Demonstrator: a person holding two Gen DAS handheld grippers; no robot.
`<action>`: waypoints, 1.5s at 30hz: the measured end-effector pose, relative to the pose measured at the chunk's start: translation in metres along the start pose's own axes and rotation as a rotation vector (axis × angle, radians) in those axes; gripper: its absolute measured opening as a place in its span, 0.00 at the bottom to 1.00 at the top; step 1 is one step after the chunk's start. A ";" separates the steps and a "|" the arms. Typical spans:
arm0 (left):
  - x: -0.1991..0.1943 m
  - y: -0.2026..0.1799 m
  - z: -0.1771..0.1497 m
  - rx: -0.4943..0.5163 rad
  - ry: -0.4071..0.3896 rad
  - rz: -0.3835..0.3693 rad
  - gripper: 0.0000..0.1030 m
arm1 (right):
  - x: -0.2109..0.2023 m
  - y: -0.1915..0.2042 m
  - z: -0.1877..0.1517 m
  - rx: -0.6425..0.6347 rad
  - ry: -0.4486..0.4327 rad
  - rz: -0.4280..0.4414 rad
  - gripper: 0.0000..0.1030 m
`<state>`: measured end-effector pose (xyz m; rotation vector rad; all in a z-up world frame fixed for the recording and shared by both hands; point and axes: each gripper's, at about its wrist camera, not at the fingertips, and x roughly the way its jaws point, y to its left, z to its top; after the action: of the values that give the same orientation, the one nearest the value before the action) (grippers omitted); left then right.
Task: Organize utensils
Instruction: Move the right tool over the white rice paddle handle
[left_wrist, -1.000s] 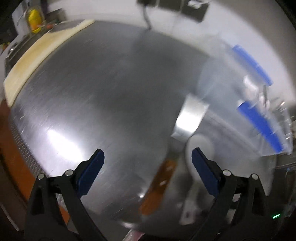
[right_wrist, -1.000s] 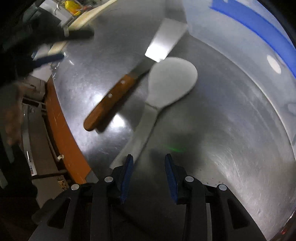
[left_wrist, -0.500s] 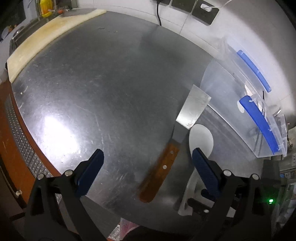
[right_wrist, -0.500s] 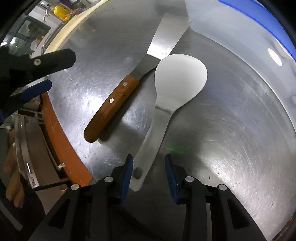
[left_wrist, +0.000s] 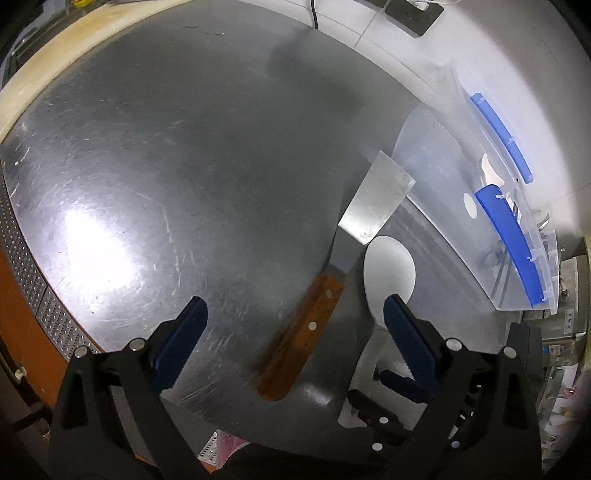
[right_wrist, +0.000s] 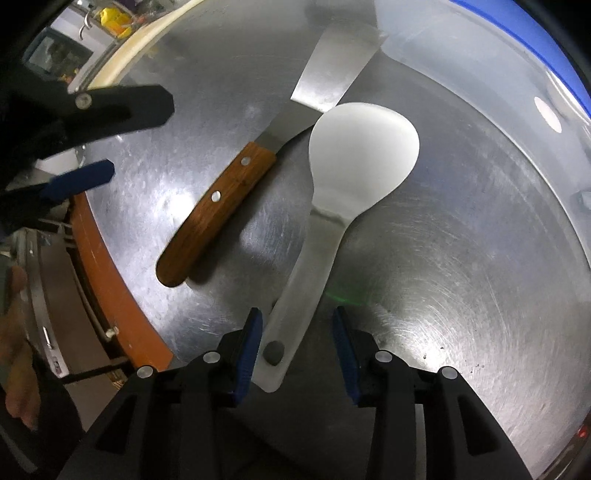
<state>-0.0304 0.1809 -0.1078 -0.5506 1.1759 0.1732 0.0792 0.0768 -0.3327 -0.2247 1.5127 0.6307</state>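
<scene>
A metal spatula with a wooden handle (left_wrist: 306, 325) (right_wrist: 218, 206) lies on the steel table (left_wrist: 166, 166). A white rice paddle (left_wrist: 388, 269) (right_wrist: 354, 162) lies just right of it. My left gripper (left_wrist: 295, 332) is open wide, above the spatula's handle. My right gripper (right_wrist: 297, 343) is open, its fingers either side of the paddle's handle end, not touching. It also shows in the left wrist view (left_wrist: 391, 380). The left gripper shows in the right wrist view (right_wrist: 85, 147).
A clear plastic bin with blue handles (left_wrist: 498, 221) (right_wrist: 517, 55) stands at the right against the wall, with utensils inside. The table's front edge with an orange strip (right_wrist: 107, 280) is near. Wall sockets (left_wrist: 410, 14) are at the back.
My right gripper has moved forward and opened a little, so the paddle's handle end now lies between its fingers. My left gripper has moved closer over the spatula's handle.
</scene>
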 end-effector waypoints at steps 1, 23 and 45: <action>0.001 0.000 0.001 -0.005 0.001 -0.001 0.89 | 0.000 -0.001 0.001 0.006 0.002 0.013 0.50; 0.024 -0.008 0.004 -0.017 0.076 -0.084 0.89 | -0.006 -0.023 -0.004 0.043 0.019 0.063 0.01; 0.032 0.002 0.011 -0.190 0.117 -0.226 0.89 | -0.006 -0.006 -0.019 -0.153 -0.004 -0.115 0.26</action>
<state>-0.0093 0.1833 -0.1348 -0.8659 1.2080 0.0596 0.0665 0.0610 -0.3301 -0.4248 1.4382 0.6550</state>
